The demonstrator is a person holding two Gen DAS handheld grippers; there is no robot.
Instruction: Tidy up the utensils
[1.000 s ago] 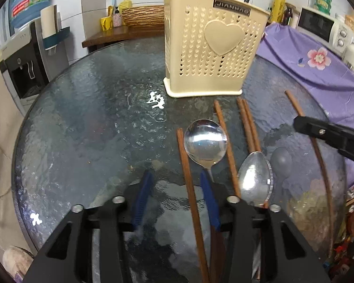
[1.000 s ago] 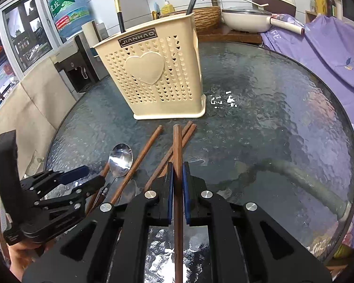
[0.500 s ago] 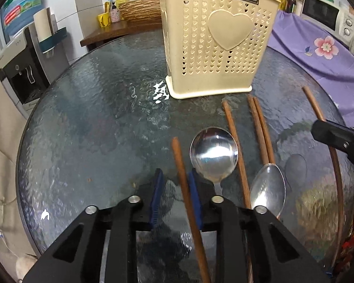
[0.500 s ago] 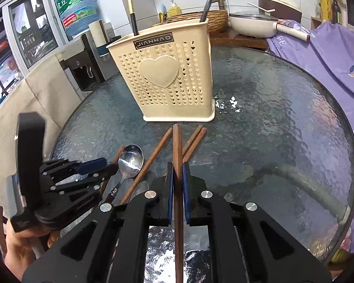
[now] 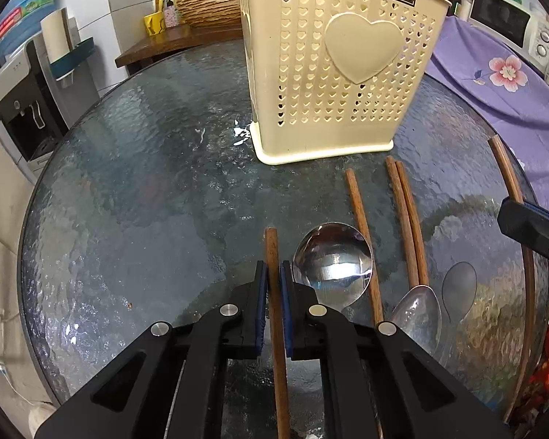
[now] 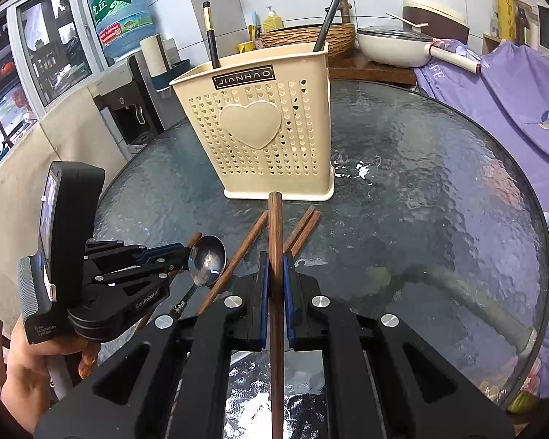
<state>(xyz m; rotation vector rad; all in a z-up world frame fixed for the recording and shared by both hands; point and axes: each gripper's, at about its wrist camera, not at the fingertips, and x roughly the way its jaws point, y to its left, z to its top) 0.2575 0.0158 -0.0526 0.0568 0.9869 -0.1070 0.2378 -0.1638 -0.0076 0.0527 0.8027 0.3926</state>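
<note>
A cream perforated utensil holder (image 5: pixel 333 69) (image 6: pixel 263 128) stands on the round glass table (image 5: pixel 135 183). My left gripper (image 5: pixel 271 274) is shut on a brown wooden chopstick (image 5: pixel 272 252) low over the table. Beside it lie a steel spoon (image 5: pixel 333 259), a second spoon (image 5: pixel 419 314) and three loose chopsticks (image 5: pixel 406 216). My right gripper (image 6: pixel 274 259) is shut on another brown chopstick (image 6: pixel 274 223) that points at the holder's base. The left gripper also shows in the right wrist view (image 6: pixel 179 252). Two dark utensils (image 6: pixel 331 11) stand in the holder.
A purple flowered cloth (image 6: pixel 508 102) covers furniture to the right. A wooden side table (image 6: pixel 366 69) with a white pan and a woven basket stands behind. A water dispenser (image 6: pixel 128 73) is at the back left. The table edge (image 6: pixel 538 292) curves near right.
My left gripper has closed on the chopstick at the left of the spoon. Both grippers have moved closer to the holder, the right one still holding its chopstick.
</note>
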